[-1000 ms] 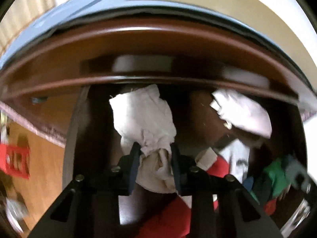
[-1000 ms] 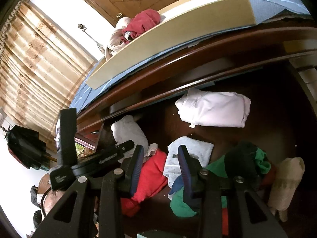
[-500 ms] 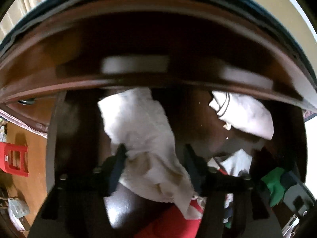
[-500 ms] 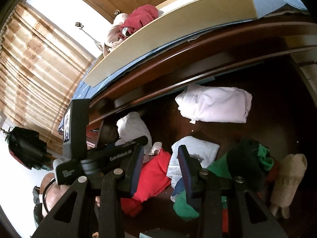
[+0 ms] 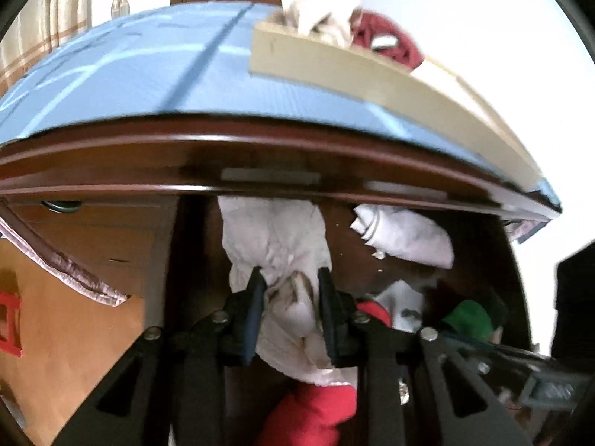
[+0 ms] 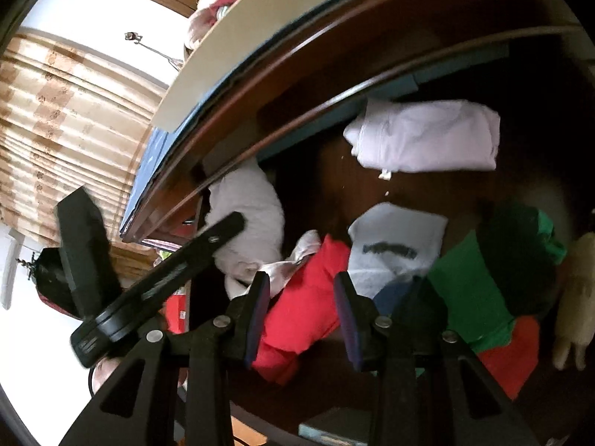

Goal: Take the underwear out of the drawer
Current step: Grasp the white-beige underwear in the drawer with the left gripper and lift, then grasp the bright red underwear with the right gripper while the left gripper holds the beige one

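The top of the white underwear (image 5: 275,238) disappears behind the drawer front's dark wooden rail (image 5: 260,182), and its lower folds are covered by the left tool (image 5: 292,297). The red garment (image 5: 312,409) runs off the bottom edge of the left wrist view. In the right wrist view the cream item (image 6: 574,297) at the far right is too blurred to identify.

Both wrist views close above the open drawer (image 5: 193,245), angled down, sharing its clothes, right view tilted
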`<state>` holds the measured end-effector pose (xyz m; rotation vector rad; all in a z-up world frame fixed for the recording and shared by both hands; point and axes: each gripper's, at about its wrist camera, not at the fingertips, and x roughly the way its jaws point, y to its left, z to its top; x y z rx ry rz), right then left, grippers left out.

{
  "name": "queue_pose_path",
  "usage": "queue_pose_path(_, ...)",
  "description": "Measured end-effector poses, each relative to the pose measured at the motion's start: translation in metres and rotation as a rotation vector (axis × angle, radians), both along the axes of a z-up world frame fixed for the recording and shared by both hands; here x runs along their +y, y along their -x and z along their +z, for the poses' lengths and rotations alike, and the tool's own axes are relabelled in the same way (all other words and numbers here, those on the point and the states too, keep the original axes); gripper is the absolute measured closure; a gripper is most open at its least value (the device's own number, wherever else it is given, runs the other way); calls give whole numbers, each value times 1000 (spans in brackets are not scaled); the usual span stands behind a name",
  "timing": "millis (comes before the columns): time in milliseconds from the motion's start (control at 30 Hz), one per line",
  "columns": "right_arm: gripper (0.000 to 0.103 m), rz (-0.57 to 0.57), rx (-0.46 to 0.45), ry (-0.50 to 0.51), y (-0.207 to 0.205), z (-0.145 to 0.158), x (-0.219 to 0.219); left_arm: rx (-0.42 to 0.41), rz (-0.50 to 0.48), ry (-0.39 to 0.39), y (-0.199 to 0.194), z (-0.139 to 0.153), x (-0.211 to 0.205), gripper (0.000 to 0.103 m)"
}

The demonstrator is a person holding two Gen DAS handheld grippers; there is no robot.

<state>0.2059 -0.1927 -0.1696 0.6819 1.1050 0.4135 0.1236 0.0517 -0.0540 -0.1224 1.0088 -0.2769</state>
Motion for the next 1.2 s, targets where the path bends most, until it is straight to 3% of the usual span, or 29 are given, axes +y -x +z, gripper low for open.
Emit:
queue_pose_path(267,64,54,87,17,-2,-10,29,-134,-27,-4,8,33,36,78)
queue_pose_path(500,64,85,211,33,-6,-32,57,-184,-42,3,18,43,48,78)
queue_pose_path(667,64,71,237,67,-18,-35,74,-247,-43,-8,25,59,55,78)
queue_pose_path(933,64,48,271,152,-19,-29,82,-277,-12,-14,27,68,72,78)
queue_pose_path(1133,63,39,309,99,-14,-35,84,-296,-16,-4,27,72,76,78)
queue_pose_path(1200,62,44,303,124,-20,-37,90,-296,-17,-5,27,73,77,78)
